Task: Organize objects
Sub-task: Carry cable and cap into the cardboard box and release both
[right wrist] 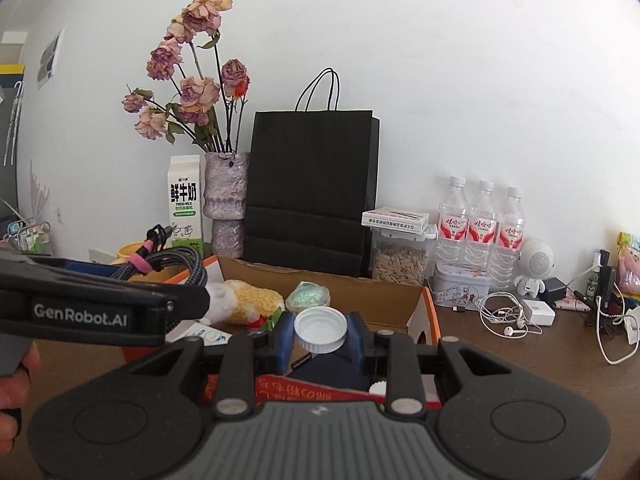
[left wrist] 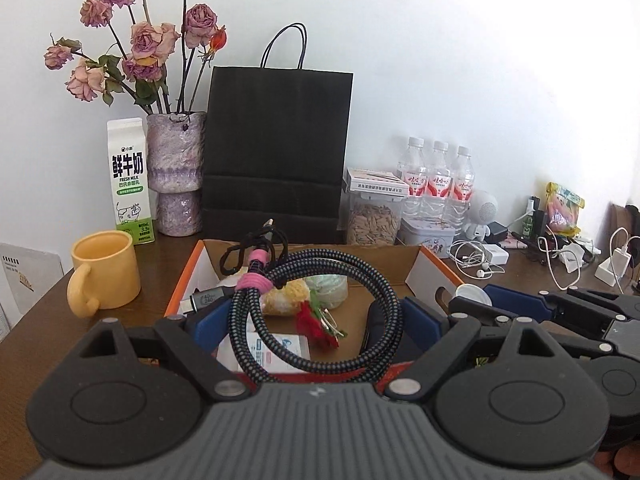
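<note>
My left gripper (left wrist: pixel 314 316) is shut on a coiled black braided cable (left wrist: pixel 320 312) with a pink strap and holds it over an open orange-edged cardboard box (left wrist: pixel 420 268). The cable also shows at the left of the right wrist view (right wrist: pixel 172 264). My right gripper (right wrist: pixel 320 334) is shut on a white round lid (right wrist: pixel 320 326) above the box's near right part (right wrist: pixel 424 312). Inside the box lie a yellow knitted piece (right wrist: pixel 256 300), a pale green round item (right wrist: pixel 310 294), a red flower piece (left wrist: pixel 316 324) and a white packet (left wrist: pixel 280 350).
A yellow mug (left wrist: pixel 106 270), milk carton (left wrist: pixel 130 180), vase of dried roses (left wrist: pixel 176 172) and black paper bag (left wrist: pixel 276 152) stand behind the box. To the right are a seed jar (right wrist: pixel 400 256), three water bottles (right wrist: pixel 480 228), a tin, white earphones (right wrist: pixel 504 316), chargers and cables.
</note>
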`<state>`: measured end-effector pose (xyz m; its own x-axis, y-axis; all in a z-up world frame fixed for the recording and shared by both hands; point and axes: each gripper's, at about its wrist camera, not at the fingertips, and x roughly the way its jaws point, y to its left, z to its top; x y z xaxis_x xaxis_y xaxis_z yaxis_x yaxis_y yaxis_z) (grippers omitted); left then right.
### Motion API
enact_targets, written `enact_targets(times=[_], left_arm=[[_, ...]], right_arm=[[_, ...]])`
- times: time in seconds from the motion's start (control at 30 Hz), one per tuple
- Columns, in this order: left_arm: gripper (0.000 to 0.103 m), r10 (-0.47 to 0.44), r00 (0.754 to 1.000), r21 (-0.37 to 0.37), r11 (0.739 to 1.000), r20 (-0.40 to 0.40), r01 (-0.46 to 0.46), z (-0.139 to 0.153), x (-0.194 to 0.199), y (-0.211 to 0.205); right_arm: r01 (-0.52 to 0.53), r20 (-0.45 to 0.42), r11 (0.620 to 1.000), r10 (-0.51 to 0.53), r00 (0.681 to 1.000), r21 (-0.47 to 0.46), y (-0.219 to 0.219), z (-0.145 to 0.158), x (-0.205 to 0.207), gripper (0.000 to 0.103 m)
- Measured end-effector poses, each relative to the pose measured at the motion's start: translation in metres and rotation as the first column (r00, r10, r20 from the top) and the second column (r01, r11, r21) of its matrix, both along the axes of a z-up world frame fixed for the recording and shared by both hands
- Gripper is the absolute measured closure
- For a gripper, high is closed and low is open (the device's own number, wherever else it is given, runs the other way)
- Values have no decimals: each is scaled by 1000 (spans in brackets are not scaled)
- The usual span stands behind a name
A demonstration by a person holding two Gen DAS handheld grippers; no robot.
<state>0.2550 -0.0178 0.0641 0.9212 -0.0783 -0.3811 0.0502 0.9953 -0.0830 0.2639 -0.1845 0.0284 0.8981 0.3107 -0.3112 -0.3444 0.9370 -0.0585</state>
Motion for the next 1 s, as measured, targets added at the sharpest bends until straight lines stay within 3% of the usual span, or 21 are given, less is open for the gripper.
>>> enact_targets(times=[0.37, 0.57, 0.63, 0.7, 0.77, 0.83, 1.0], left_arm=[[12, 18, 1000, -30, 999, -8, -18, -12, 62, 3], [11, 16, 999, 4, 1000, -32, -16, -24, 89, 5], [0, 17, 999, -3, 1000, -36, -17, -28, 92, 7], [0, 37, 999, 15, 999, -23, -37, -30, 92, 7], [0, 48, 998, 23, 999, -37, -47, -31, 93, 7], [0, 52, 997, 19, 999, -52, -51, -33, 95, 9], [0, 56, 997, 17, 998, -58, -55, -33, 94, 10]], right_arm=[[11, -41, 999, -9, 999, 32, 10, -20, 76, 76], [18, -62, 999, -16, 998, 28, 12, -30, 99, 75], [21, -68, 999, -19, 998, 30, 11, -34, 101, 75], [27, -89, 999, -24, 996, 30, 9, -39, 104, 56], [40, -104, 999, -37, 994, 34, 8, -42, 106, 11], [46, -96, 998, -41, 995, 45, 6, -43, 105, 2], [49, -98, 998, -45, 994, 43, 7, -43, 103, 0]])
